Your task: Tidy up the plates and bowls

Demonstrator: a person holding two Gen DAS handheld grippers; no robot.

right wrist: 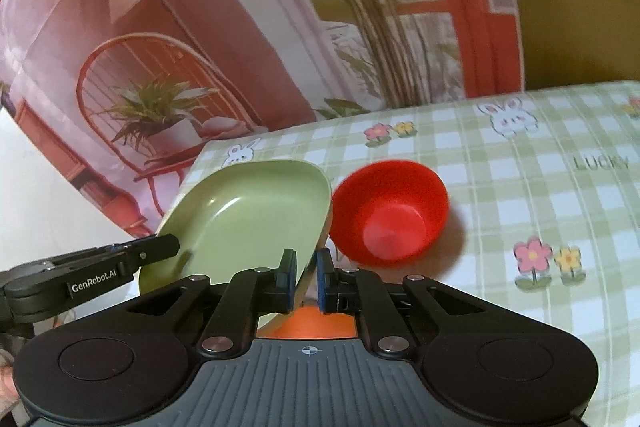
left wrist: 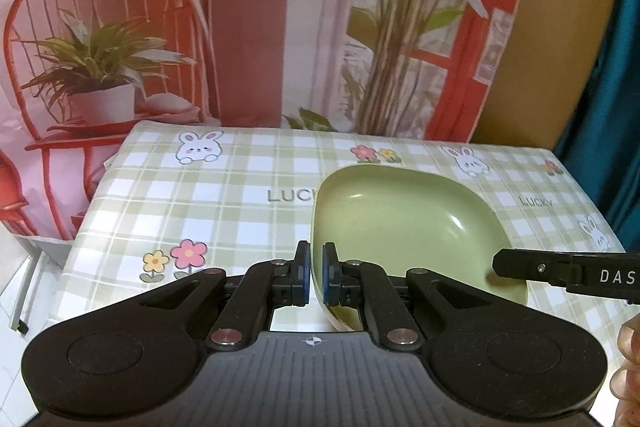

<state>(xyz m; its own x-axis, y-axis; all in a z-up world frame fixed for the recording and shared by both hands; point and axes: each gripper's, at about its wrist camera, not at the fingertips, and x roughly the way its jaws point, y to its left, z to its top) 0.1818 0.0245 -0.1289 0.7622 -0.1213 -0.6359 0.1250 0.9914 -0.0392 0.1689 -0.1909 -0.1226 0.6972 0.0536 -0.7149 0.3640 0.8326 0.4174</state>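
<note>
A square light-green plate [left wrist: 404,227] is held up above the checked tablecloth [left wrist: 208,203] by both grippers. My left gripper [left wrist: 316,275] is shut on the plate's left rim. My right gripper [right wrist: 306,281] is shut on its right rim, and the plate [right wrist: 248,215] tilts up to the left in that view. The right gripper's finger [left wrist: 560,273] shows at the plate's right edge in the left wrist view; the left gripper's finger [right wrist: 100,267] shows at the left in the right wrist view. A red bowl [right wrist: 390,211] lies tipped on the cloth, just right of the plate.
The table's cloth [right wrist: 520,195] has rabbits, flowers and "LUCKY" print. A printed backdrop [left wrist: 200,27] with a chair and plants hangs behind the table. An orange surface [right wrist: 316,323] shows below the right gripper. Teal fabric [left wrist: 624,67] is at far right.
</note>
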